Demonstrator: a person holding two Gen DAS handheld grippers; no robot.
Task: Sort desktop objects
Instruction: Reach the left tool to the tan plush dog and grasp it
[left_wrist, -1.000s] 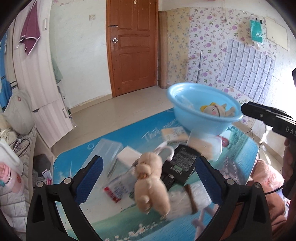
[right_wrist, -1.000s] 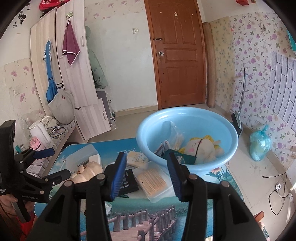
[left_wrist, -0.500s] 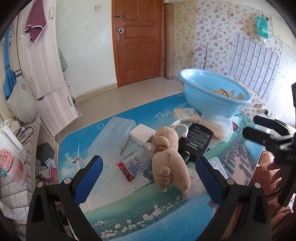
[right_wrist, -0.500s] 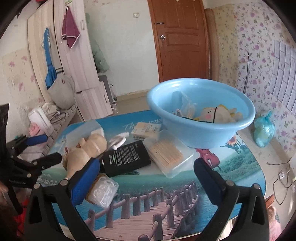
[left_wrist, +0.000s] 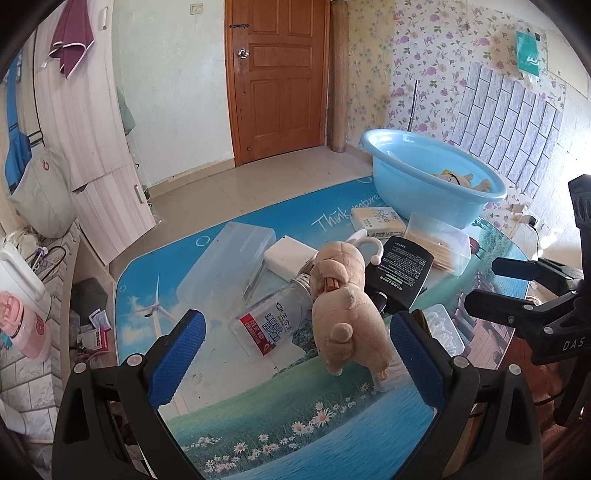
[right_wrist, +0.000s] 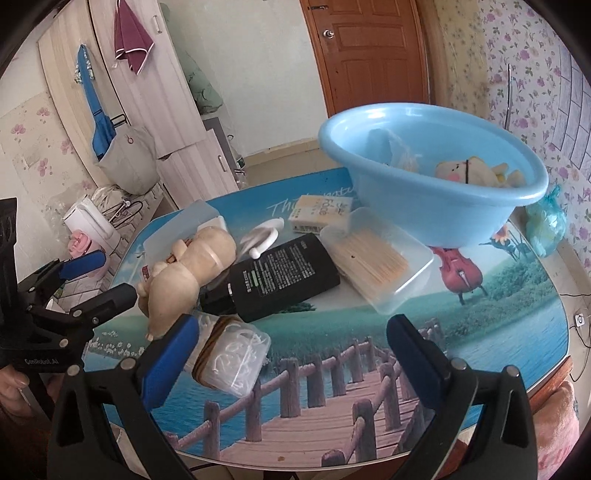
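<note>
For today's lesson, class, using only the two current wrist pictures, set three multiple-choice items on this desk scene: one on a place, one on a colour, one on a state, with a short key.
1. Where is the yellow-and-white plush toy?
A. Inside the basin
B. On the black bottle
C. On the floor

2. What colour is the basin?
A. Red
B. Light blue
C. Green

3. How do the two grippers stand?
A. Both shut on objects
B. Left shut, right open
C. Both open, holding nothing

Key:
1 A: the toy lies within the basin's rim in both views.
2 B: its wall and rim are pale blue.
3 C: the left gripper and the right gripper each show wide-apart blue pads; the tan plush dog lies on the table, ungripped.
</note>
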